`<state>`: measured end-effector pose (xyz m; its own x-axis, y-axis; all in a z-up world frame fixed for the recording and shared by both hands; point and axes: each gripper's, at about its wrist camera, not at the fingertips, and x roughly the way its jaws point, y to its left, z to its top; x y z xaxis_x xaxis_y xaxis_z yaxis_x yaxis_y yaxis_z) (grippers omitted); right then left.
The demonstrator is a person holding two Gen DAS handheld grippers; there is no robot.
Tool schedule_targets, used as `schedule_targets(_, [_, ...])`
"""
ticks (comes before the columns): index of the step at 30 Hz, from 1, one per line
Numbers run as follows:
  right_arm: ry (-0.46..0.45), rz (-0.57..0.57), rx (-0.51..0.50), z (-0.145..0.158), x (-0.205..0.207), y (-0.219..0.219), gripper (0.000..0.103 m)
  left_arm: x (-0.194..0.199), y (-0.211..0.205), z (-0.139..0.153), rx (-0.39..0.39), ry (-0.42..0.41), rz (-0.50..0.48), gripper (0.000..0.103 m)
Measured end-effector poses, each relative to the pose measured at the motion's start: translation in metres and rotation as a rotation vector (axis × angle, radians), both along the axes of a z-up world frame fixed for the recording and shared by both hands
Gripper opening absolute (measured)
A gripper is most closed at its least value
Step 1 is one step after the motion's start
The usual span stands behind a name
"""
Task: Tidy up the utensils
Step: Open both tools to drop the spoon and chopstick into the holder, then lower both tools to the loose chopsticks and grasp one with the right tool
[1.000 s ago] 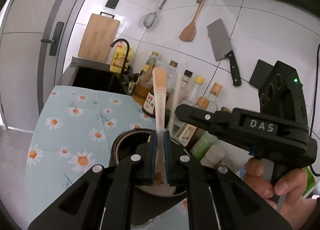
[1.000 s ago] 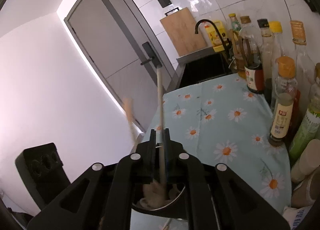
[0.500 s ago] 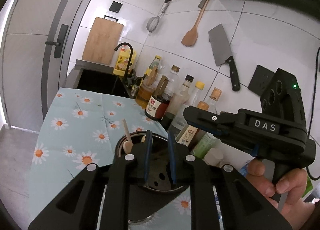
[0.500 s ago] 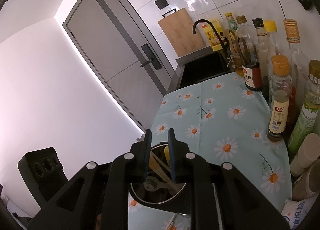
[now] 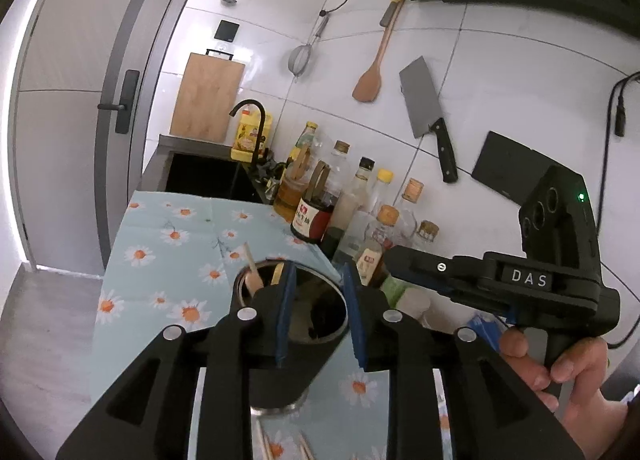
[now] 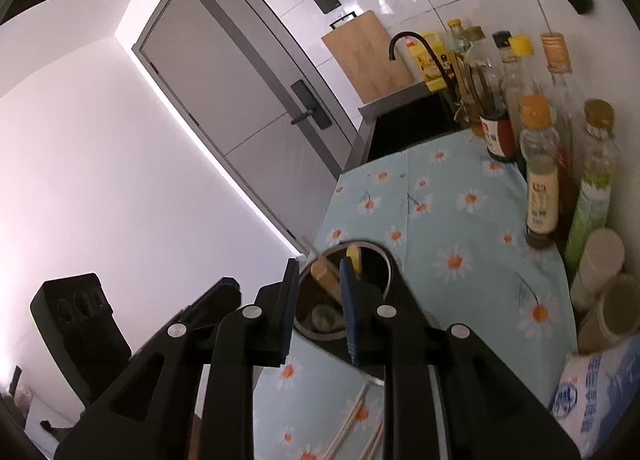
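Observation:
A dark metal utensil holder [image 5: 320,324] stands on the daisy-print tablecloth [image 5: 168,244]; it also shows in the right wrist view [image 6: 380,256]. Wooden utensils [image 5: 252,276] stick out of it, and their handles show in the right wrist view [image 6: 326,276]. My left gripper [image 5: 318,310] is open and empty just above the holder's mouth. My right gripper [image 6: 318,310] is open and empty over the holder too. The right gripper's body [image 5: 500,284] sits to the right in the left wrist view. Loose chopsticks [image 6: 352,428] lie on the cloth near the front.
A row of sauce and oil bottles [image 5: 344,199] lines the back wall, with more bottles [image 6: 540,187] and paper cups [image 6: 600,284] on the right. A black sink and faucet [image 5: 252,131] sit behind. A cleaver [image 5: 424,107], spatula and strainer hang on the tiles.
Both grippers let go of the wooden utensils, which dropped into the holder. Both sets of jaws opened wider and the grippers lifted and pulled back a little.

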<state>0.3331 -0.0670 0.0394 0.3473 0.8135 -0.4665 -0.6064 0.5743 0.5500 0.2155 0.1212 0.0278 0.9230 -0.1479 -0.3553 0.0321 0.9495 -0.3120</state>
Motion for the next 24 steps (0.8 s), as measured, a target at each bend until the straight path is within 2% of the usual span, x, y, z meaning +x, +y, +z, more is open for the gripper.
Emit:
schedule_targets(8, [0.111,0.018,0.006,-0.019,-0.029,-0.027,0.03,-0.033,-0.006,-0.008,0.008,0.097,-0.002,0.024])
schedule_targets(13, [0.209,0.027,-0.007,-0.044,-0.044,-0.037,0.03,-0.046,-0.007,-0.023,-0.006,0.175,0.002,0.024])
schedule_targets(20, [0.346,-0.019,-0.073,-0.085,-0.066,-0.048,0.03,-0.059,-0.005,-0.055,-0.029,0.297,-0.019,0.024])
schedule_targets(24, [0.443,-0.05,-0.148,-0.105,-0.075,-0.05,0.03,-0.062,-0.005,-0.075,-0.045,0.368,-0.048,0.024])
